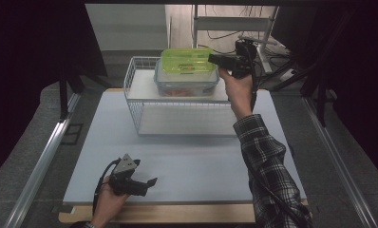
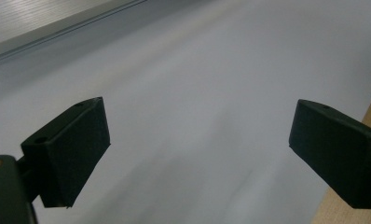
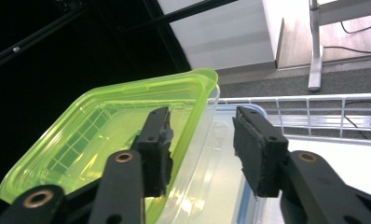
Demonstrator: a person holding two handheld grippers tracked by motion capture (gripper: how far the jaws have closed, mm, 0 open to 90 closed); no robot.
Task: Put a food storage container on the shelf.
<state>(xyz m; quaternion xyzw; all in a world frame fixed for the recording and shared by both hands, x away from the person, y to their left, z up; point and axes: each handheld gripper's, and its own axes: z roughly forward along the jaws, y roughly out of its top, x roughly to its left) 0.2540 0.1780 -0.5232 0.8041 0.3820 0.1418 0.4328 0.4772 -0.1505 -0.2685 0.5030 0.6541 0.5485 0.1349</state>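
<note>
A clear container with a lime-green top (image 1: 187, 59) sits stacked on a blue-rimmed container (image 1: 187, 84) on the upper shelf of a white wire rack (image 1: 135, 102). My right gripper (image 1: 212, 58) is raised at the green container's right edge. In the right gripper view the green container (image 3: 104, 126) has its near wall between the jaws of the right gripper (image 3: 202, 114): one jaw is inside, the other outside, with gaps on both sides, so it is open. My left gripper (image 1: 146, 172) rests low over the table's front left, and its own view shows the left gripper (image 2: 197, 126) open and empty.
The rack stands at the back middle of the pale grey table (image 1: 201, 156), with a bare lower shelf. The blue-rimmed container (image 3: 243, 210) lies under the green one. Metal rails run along both sides of the table; a desk frame and cables lie beyond the rack.
</note>
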